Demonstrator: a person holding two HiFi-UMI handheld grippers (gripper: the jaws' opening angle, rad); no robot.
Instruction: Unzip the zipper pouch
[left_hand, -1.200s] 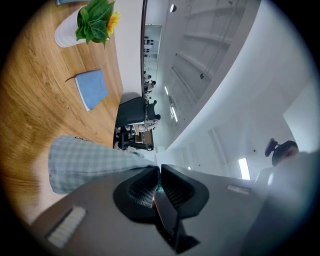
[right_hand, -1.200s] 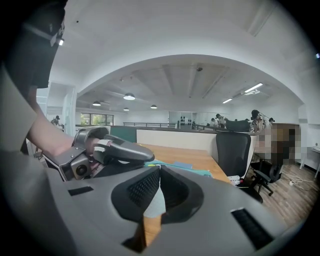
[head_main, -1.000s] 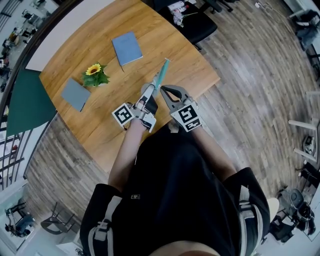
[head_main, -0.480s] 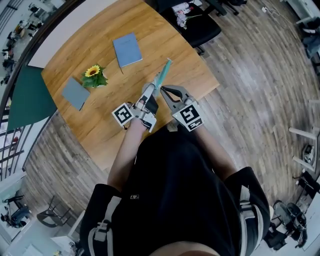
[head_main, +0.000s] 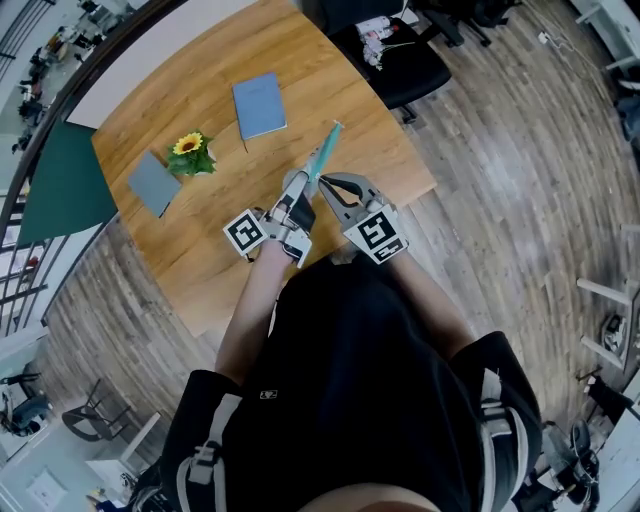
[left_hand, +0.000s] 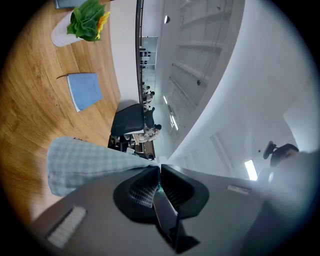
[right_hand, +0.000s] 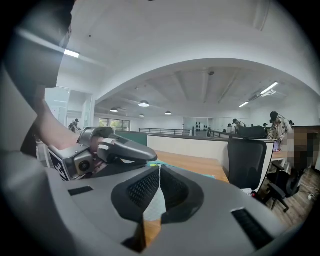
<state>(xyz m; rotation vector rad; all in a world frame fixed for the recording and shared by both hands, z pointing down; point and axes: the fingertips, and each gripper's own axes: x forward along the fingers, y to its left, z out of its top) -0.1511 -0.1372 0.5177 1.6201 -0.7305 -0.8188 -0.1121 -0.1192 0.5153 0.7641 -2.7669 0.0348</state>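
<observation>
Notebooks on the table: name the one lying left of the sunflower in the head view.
The duller grey-blue notebook, right beside the sunflower, near the edge of the table. The brighter blue notebook lies up and right of the flower.

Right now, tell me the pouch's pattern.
A pale blue-green check on the pouch, clearest in the left gripper view.

Black short-sleeved shirt (head_main: 350, 370), grey shoulder straps (head_main: 205, 455)

No text, label or number seems legible anywhere in these views.
</observation>
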